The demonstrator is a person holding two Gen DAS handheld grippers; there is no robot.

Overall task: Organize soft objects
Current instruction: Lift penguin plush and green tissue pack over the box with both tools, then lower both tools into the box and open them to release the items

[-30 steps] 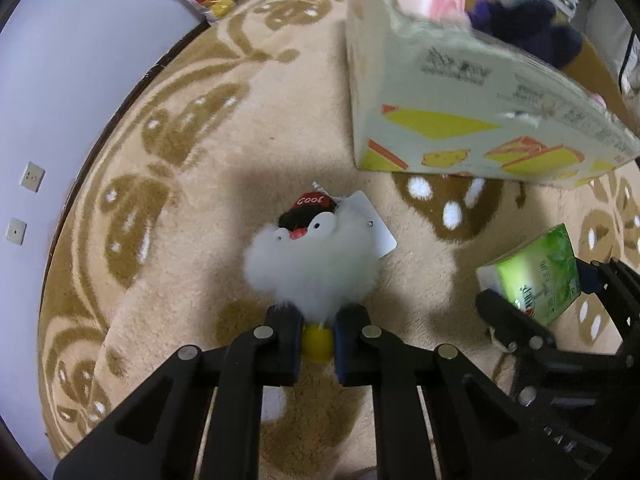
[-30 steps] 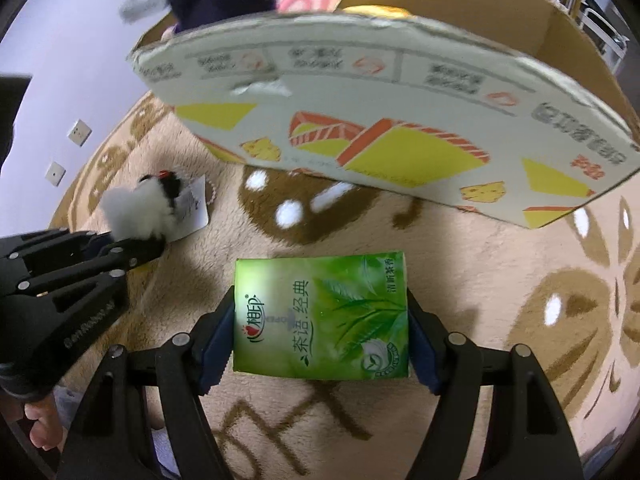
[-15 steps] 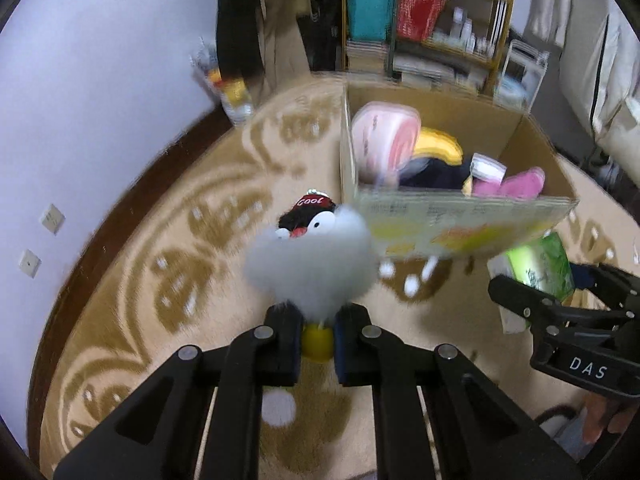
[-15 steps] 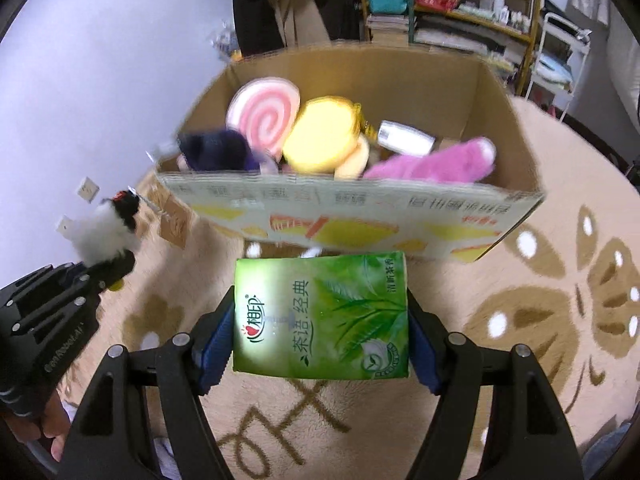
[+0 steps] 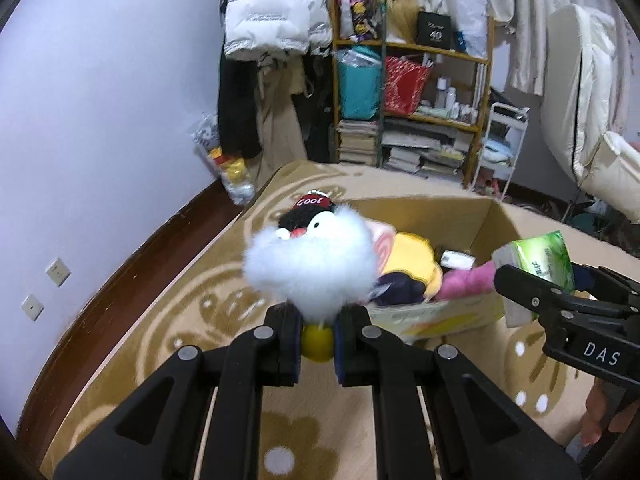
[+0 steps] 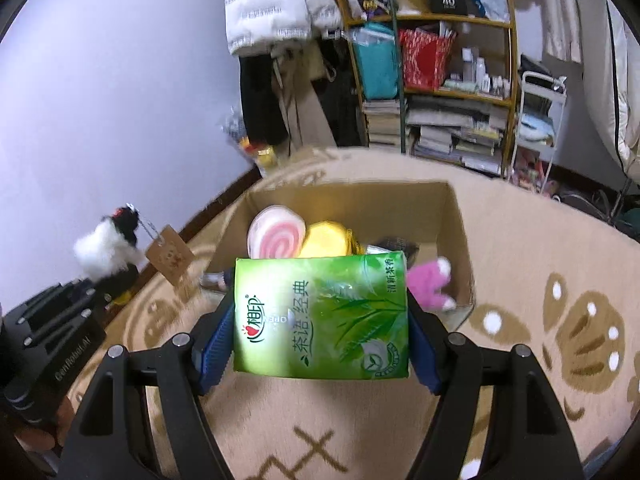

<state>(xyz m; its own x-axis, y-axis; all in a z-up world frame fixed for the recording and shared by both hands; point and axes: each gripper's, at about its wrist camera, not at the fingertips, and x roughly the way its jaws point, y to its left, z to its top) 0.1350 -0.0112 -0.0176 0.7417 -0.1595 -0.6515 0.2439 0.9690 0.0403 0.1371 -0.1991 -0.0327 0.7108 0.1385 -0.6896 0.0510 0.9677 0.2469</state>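
Two hand-held grippers are in view, each carrying one soft thing above the tan patterned carpet (image 6: pixel 540 240). The left hand-held gripper (image 5: pixel 317 338) is pinched nearly shut on the small yellow base of one fluffy white plush toy with a black cap lettered "Cool" (image 5: pixel 312 260); the toy stands upright above the fingers, and in the right wrist view a brown paper tag (image 6: pixel 170 258) hangs from it on a short chain. The right hand-held gripper (image 6: pixel 320 340) holds, at a middling width, one green plastic-wrapped tissue pack printed with tea leaves (image 6: pixel 322 316), its blue pads (image 6: pixel 216 344) pressing on the pack's two short sides. Just beyond both lies one open brown cardboard box (image 6: pixel 460 240), and the pack covers part of its near edge in the right wrist view. Inside the box lie one pink-and-white swirl roll cushion (image 6: pixel 276 236), one yellow round cushion (image 6: pixel 326 240), one pink plush (image 6: pixel 430 284) and one dark navy plush (image 5: pixel 400 288). Behind stand one wooden shelf crammed with books and bags (image 6: pixel 452 92) and a white puffer jacket (image 6: pixel 276 4) hanging on the wall.
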